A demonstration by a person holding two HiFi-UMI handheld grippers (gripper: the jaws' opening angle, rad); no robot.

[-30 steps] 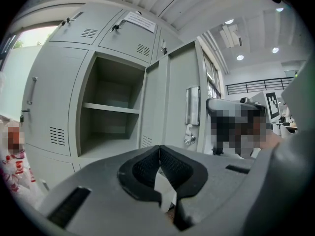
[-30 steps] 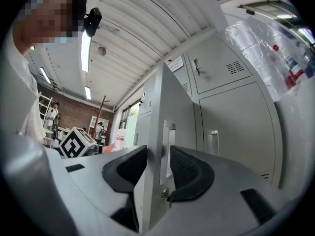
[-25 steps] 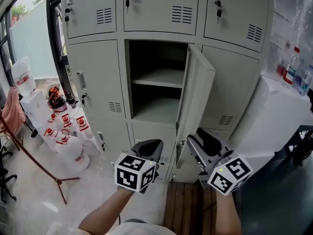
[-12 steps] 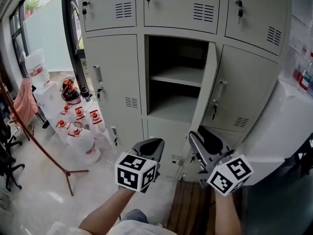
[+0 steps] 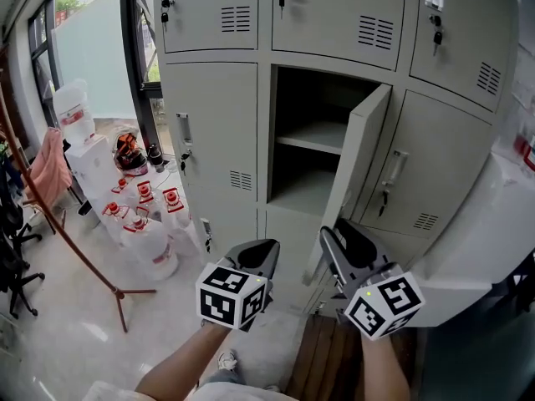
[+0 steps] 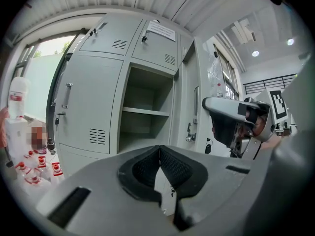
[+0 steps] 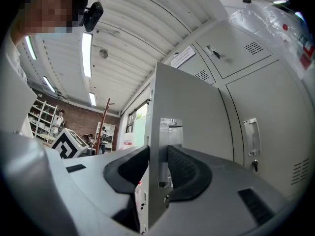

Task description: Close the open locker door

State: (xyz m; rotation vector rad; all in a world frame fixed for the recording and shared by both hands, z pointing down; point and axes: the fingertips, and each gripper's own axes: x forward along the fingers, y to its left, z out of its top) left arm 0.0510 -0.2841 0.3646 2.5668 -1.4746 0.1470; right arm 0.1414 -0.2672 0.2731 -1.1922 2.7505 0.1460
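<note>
The grey locker block has one open compartment (image 5: pixel 311 153) with a shelf, and its door (image 5: pixel 358 170) hangs on the right, swung out toward me. My right gripper (image 5: pixel 336 242) is at the door's lower free edge. In the right gripper view the door (image 7: pixel 194 109) and its metal handle plate (image 7: pixel 166 149) lie between the pads of the right gripper (image 7: pixel 158 155), whose jaws have just been closing and touch both sides. My left gripper (image 5: pixel 261 253) hovers to the left of the door, shut with nothing in it (image 6: pixel 159 150). The right gripper (image 6: pixel 230 121) also shows in the left gripper view.
Several water bottles (image 5: pixel 155 241) stand on the floor at the left by a window. A red coat stand (image 5: pixel 79 253) leans in front of them. A white cabinet (image 5: pixel 493 241) sits against the lockers at the right. Wooden floor planks (image 5: pixel 322 357) lie under my hands.
The lockers have slid right in the head view, and more of the door's face shows. The right gripper now sits against the door's lower edge; the left gripper has moved along with it.
</note>
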